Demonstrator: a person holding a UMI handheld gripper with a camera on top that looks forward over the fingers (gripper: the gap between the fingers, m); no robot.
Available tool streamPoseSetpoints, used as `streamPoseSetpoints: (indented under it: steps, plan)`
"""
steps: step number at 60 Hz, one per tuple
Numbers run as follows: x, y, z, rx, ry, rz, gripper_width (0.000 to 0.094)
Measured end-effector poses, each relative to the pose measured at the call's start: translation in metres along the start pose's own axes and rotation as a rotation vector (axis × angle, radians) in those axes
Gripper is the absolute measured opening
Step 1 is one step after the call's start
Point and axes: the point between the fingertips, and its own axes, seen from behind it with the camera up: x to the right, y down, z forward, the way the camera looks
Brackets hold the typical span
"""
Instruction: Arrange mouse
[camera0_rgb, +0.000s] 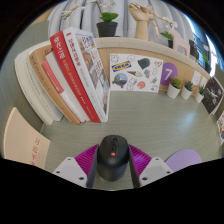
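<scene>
A black computer mouse (112, 157) with an orange-red scroll wheel sits between my gripper's (112, 170) two fingers, close to the camera. The magenta pads (84, 158) press against both of its sides, so the fingers are shut on it. The mouse looks held just above the pale green desk top (60, 140). Its underside is hidden.
A row of leaning books (72, 75) with red and white spines stands ahead to the left. A shelf unit (140, 70) with cards and small potted plants (178, 86) stands ahead to the right. A lilac round mat (185, 160) lies at the right.
</scene>
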Motion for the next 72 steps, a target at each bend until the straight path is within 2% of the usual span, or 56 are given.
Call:
streamPoseSetpoints:
  steps: [7,17,28,45,51,57,62,72]
  plan:
    - [0.001,0.0,0.0,0.006,0.004,0.011,0.0499]
    - [0.002,0.0,0.002,-0.021,-0.004,0.021,0.0361]
    - [-0.001,-0.006,-0.007,-0.062,-0.043,0.039,0.0361]
    - [0.07,-0.094,-0.142,0.179,0.01,-0.026,0.0364]
    - [0.11,-0.103,-0.186,0.25,0.038,-0.034,0.0363]
    - [0.151,-0.093,-0.208,0.278,0.064,-0.028,0.0361]
    - [0.182,-0.068,-0.202,0.252,0.064,0.011,0.0361]
    - [0.209,0.009,-0.155,0.107,0.043,-0.004,0.0361]
